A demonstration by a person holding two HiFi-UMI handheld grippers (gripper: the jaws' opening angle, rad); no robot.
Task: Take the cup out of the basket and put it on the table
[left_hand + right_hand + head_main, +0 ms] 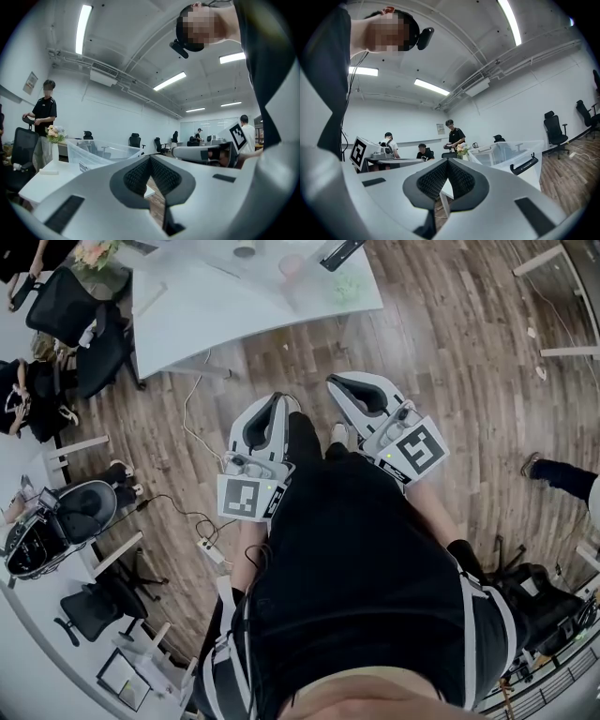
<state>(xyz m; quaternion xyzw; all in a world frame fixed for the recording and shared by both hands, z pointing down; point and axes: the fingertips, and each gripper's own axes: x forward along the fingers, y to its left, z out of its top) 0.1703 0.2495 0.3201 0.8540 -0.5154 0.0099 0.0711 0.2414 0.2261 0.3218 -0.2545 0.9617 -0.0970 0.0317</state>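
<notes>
Both the left gripper (150, 158) and right gripper (447, 161) are closed on nothing, well short of the clear basket (506, 154) on the table (216, 306), cup not discernible inside; reaching in before the jaws open would likely shove the basket or topple the cup.

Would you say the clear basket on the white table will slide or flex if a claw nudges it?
The clear basket looks thin-walled plastic, so probably light and slightly flexible. On the smooth white table it may well slide.
</notes>
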